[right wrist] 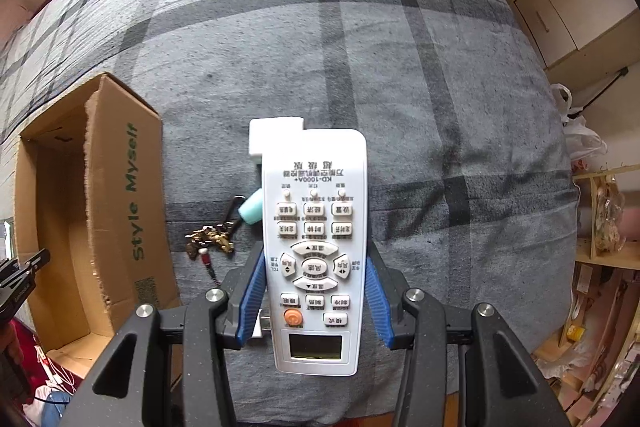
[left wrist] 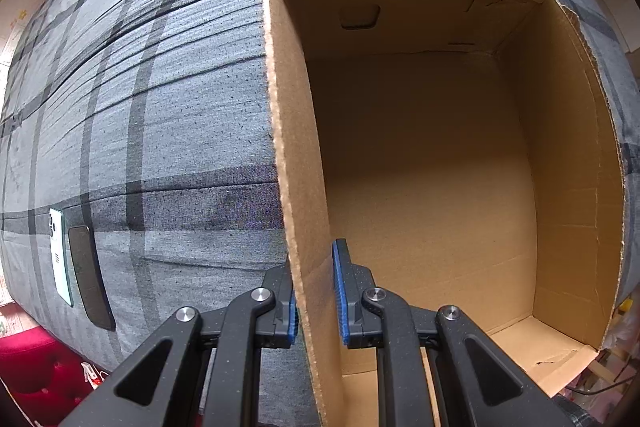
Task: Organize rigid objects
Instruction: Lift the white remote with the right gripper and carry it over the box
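On the grey plaid-covered bed (right wrist: 400, 75), the open brown cardboard box (right wrist: 116, 187) lies at nine o'clock in the right wrist view. The white rectangular remote control (right wrist: 316, 247) sits between the right gripper (right wrist: 316, 291) jaws at six o'clock, above the bed. Behind it, at eleven o'clock, lies a white block-shaped charger (right wrist: 272, 139); at nine o'clock of it, a gold keychain (right wrist: 210, 241) beside a mint cylinder (right wrist: 251, 207). The left gripper (left wrist: 316, 301) jaws straddle the box's near wall; two flat phones (left wrist: 76, 259) lie at nine o'clock.

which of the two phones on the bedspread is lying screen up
The dark phone, nearer the cardboard box. The white phone beside it lies face down, its camera lenses showing.
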A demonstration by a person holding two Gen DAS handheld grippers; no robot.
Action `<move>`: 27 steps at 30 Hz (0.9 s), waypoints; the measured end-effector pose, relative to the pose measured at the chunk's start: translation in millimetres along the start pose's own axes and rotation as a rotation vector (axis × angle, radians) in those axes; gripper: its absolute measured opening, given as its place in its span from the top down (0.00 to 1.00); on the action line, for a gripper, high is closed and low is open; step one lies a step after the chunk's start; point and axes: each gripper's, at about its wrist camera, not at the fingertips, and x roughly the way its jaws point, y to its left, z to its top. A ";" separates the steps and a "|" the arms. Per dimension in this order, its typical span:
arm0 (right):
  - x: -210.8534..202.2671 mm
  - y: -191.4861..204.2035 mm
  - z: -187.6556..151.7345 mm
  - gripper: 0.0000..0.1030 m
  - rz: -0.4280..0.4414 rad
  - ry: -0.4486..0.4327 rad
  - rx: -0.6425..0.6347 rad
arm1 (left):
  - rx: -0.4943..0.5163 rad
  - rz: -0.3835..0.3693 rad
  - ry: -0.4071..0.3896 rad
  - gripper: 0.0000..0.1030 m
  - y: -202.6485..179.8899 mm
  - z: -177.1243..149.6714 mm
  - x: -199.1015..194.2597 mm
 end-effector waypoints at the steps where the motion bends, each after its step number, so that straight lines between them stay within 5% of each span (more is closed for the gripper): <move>1: -1.8 5.1 1.1 0.52 0.005 -0.002 -0.009 | -0.002 -0.003 0.000 0.85 0.4 0.3 -0.3; 27: -29.7 160.7 19.8 0.52 0.157 -0.019 -0.274 | -0.003 -0.035 -0.013 0.85 5.1 1.2 0.2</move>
